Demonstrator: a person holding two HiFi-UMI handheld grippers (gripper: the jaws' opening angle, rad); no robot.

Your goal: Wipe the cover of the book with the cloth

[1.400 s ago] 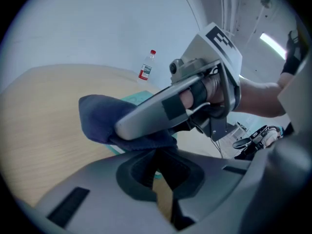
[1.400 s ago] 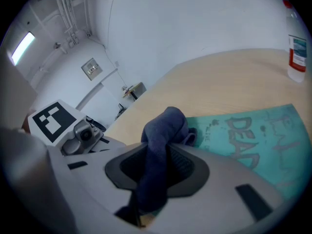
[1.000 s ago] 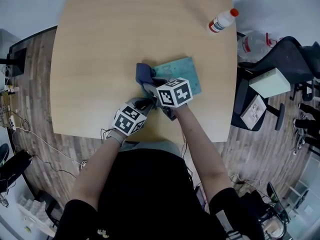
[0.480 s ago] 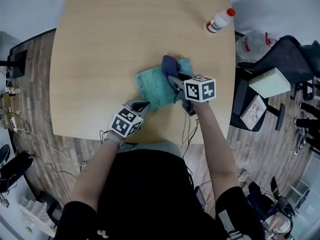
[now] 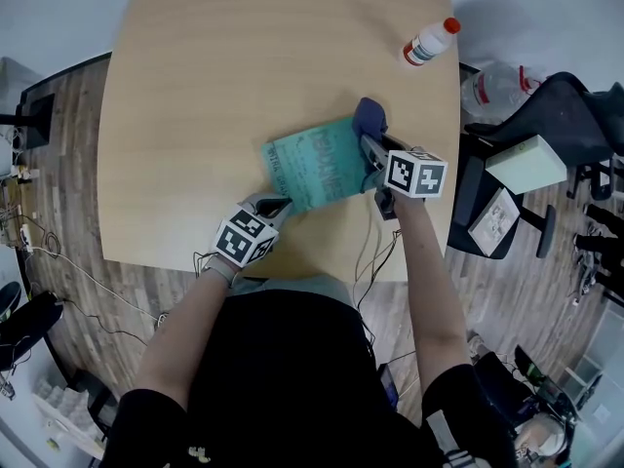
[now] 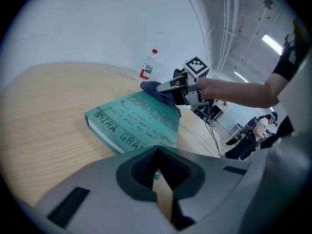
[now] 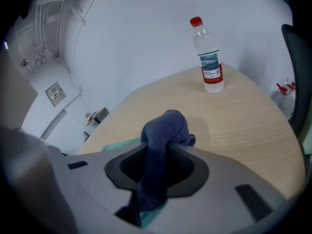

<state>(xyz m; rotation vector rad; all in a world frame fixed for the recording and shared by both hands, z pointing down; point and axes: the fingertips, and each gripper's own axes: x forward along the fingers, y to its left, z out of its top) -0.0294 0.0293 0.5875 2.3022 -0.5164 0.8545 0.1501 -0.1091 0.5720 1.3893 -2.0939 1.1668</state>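
A teal book (image 5: 317, 167) lies flat on the wooden table (image 5: 214, 86), its printed cover up (image 6: 131, 121). My right gripper (image 5: 372, 149) is shut on a dark blue cloth (image 5: 370, 117), which sits bunched at the book's far right corner. In the right gripper view the cloth (image 7: 163, 135) hangs out between the jaws, with a sliver of the book (image 7: 119, 144) below. My left gripper (image 5: 276, 206) is at the book's near left corner, jaws nearly together with a teal bit of the book between them (image 6: 157, 172). From there I see the right gripper (image 6: 168, 87) and the cloth (image 6: 158, 89).
A plastic bottle (image 5: 429, 40) with a red cap stands at the table's far right corner (image 7: 208, 62). A black chair (image 5: 556, 115) and a pale box (image 5: 526, 161) are off the table's right edge. The near table edge runs just behind both grippers.
My right gripper has swept the cloth across the cover from the book's left end to its far right corner. The left gripper has stayed put.
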